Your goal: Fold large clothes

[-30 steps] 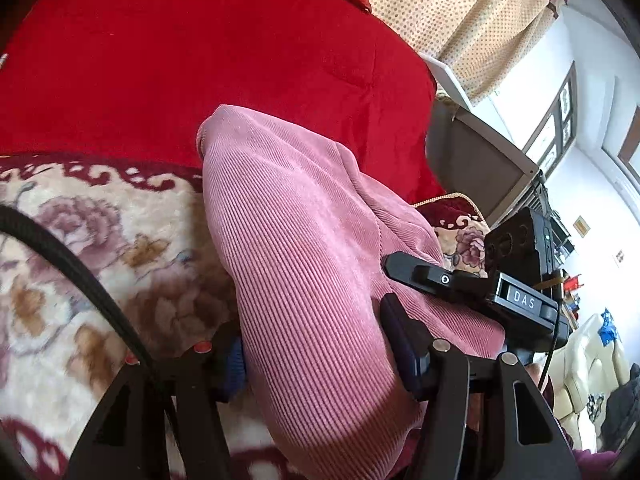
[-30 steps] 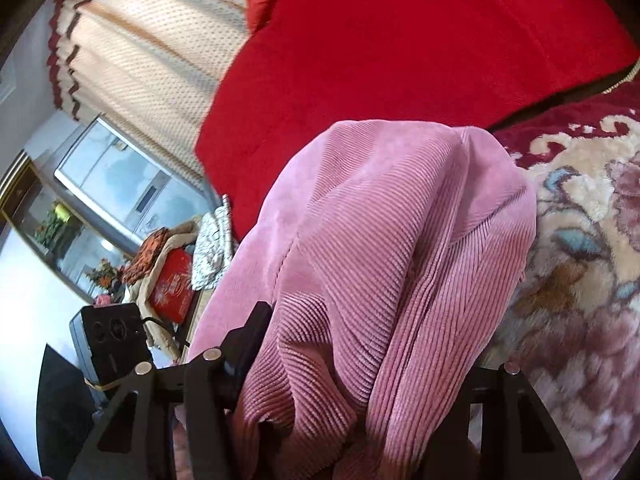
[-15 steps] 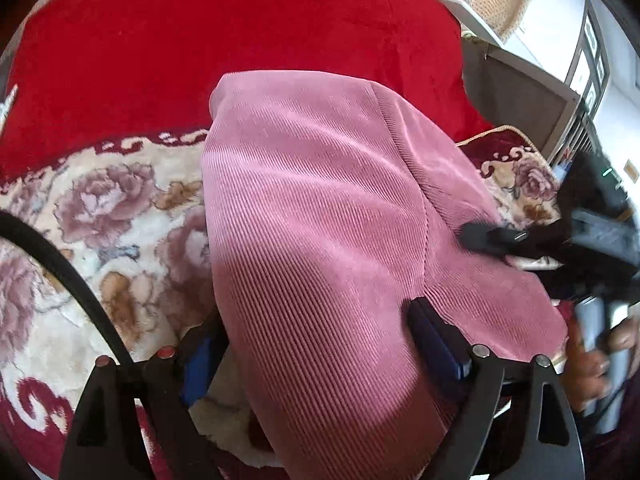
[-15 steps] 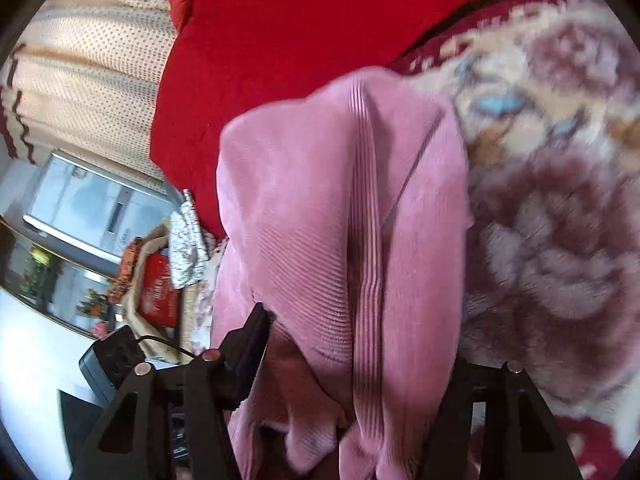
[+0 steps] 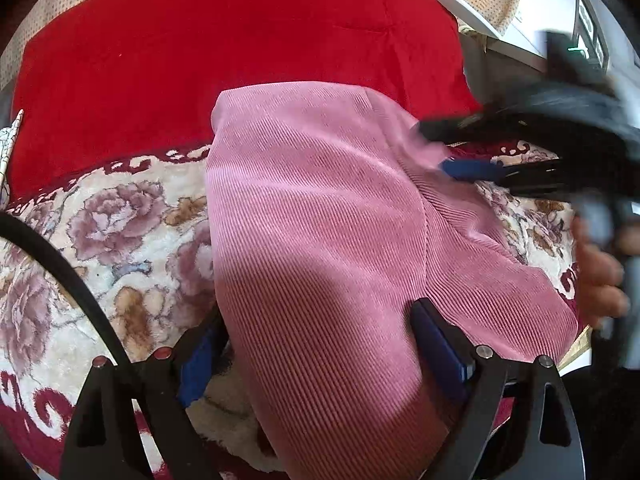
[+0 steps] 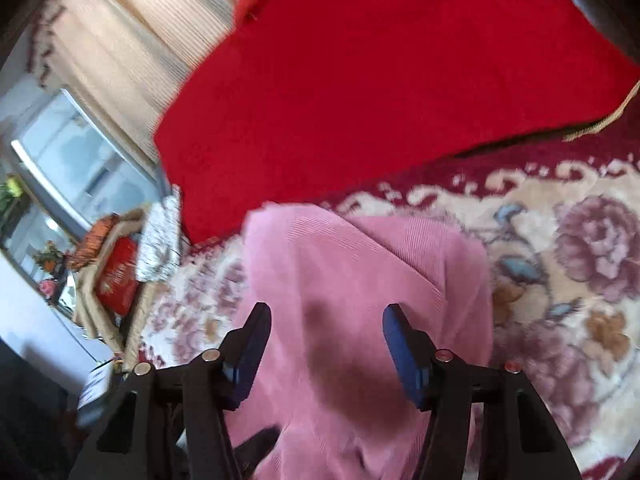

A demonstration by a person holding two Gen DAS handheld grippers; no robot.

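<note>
Left wrist view shows the left gripper (image 5: 316, 344) with its jaws spread wide. They have just been opening. The pink corduroy garment (image 5: 320, 240) lies between them, but the blue pads (image 5: 436, 344) do not look like they squeeze it, so this tool has let go. The pink cloth lies folded over on the flowery blanket (image 5: 120, 240), with its far edge close to the red cover (image 5: 240, 52). On the right, the right gripper (image 5: 468, 152) is blurry at the far right edge of the cloth, and a hand (image 5: 600, 272) holds it.

Right wrist view shows the right gripper (image 6: 324, 344) with its jaws about half open, and they have just closed a little. The pink cloth (image 6: 360, 288) lies between and under them, with gaps beside the pads (image 6: 404, 348). It seems to hold nothing, though the picture is blurry. To the right is the flowery blanket (image 6: 560, 280), and far off is the red cover (image 6: 400, 80).

I think one fold has just been laid down and both tools are letting go. Next, the tools need to find a new edge of the pink cloth, pinch it, and fold it over again. The cloth is soft and thick, so a good firm pinch will be needed.
</note>
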